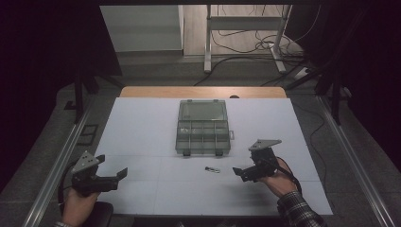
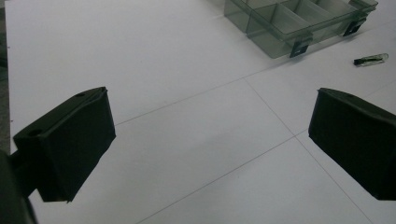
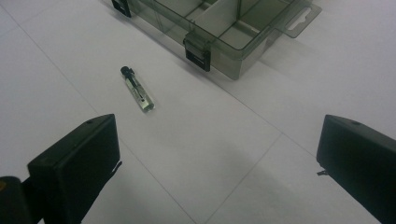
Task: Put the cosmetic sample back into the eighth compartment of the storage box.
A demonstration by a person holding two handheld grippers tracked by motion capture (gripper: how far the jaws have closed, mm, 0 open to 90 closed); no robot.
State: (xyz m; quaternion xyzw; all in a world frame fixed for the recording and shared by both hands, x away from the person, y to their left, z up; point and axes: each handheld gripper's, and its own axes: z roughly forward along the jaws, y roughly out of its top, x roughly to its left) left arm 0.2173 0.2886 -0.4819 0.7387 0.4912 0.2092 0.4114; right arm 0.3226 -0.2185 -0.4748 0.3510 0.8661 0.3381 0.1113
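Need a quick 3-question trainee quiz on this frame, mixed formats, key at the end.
1. True or false: the lid of the compartment box is shut.
2. Which tool is nearer the small clear tube: A) left tool B) right tool?
3. Fill in: the tube lies on the white table, on the side of the box with the two black ____.

Key
1. False: the lid is folded open at the far side, and the compartments show.
2. B.
3. Latches.
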